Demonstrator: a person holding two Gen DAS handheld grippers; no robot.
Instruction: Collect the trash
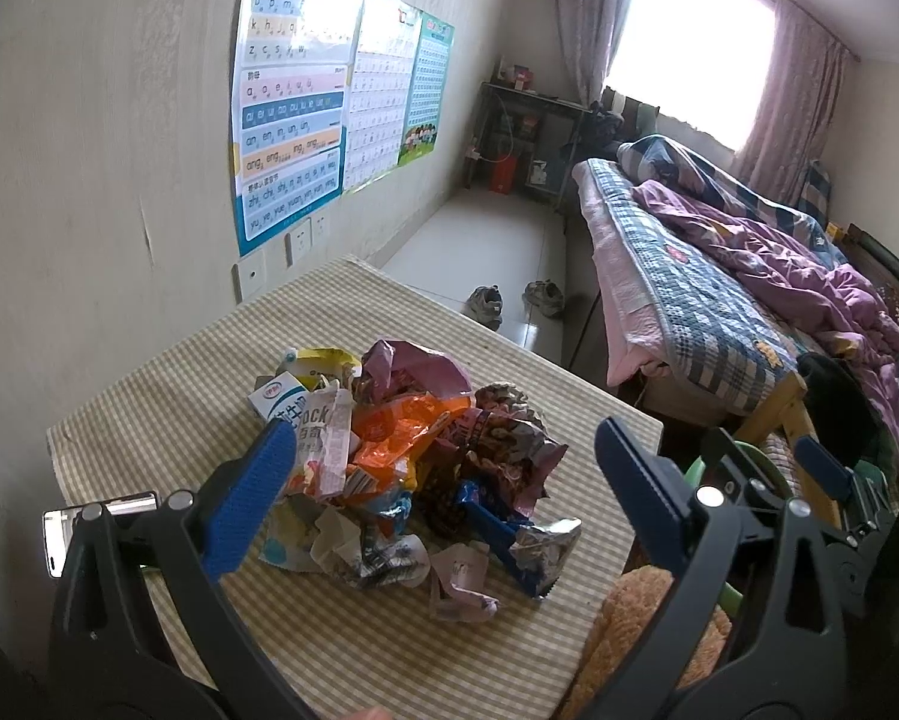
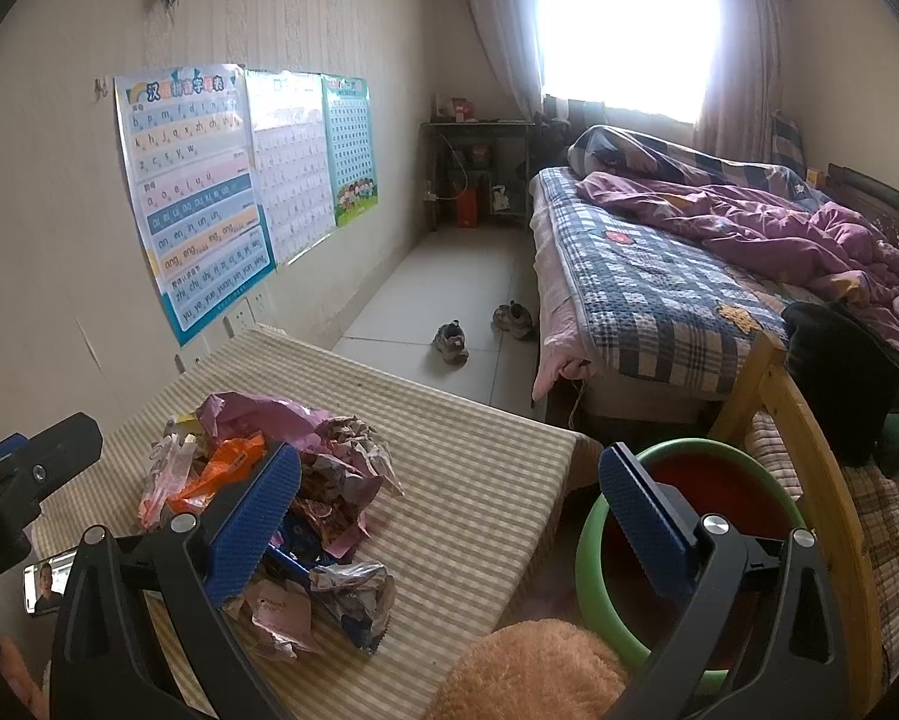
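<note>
**Wrapper heap on the striped table, both my grippers spread above it**

The trash pile (image 1: 401, 468) sits near the middle of the table (image 1: 167, 408), which is covered in a beige-and-cream striped cloth and stands against the wall. It is a loose, crumpled mound of packaging: a pink plastic bag (image 1: 413, 366) puffed up at the far side, an orange wrapper (image 1: 401, 426) in the centre, a white milk carton (image 1: 281, 399) with blue print lying at the left edge, and a yellow packet (image 1: 323, 360) behind it. Nearer to me there are crinkled silver foil pieces (image 1: 545, 546), a dark blue wrapper (image 1: 491, 522), and a pale pink scrap (image 1: 461, 588) that lies a little apart from the heap at its near edge. Everything is creased and overlapping, so I cannot count the pieces.

My left gripper (image 1: 443, 450) hangs over the pile with its blue pads wide apart, holding nothing. My right gripper (image 2: 449, 480) is likewise spread and empty; its left pad is over the heap's near right side, its right pad over the green bin (image 2: 593, 546), which stands just beside the table's right edge and shows a dark reddish inside. A phone (image 2: 44, 588) with a lit screen lies at the table's near left corner. A tan plush thing (image 2: 533, 672) sits low between table and bin.
</note>
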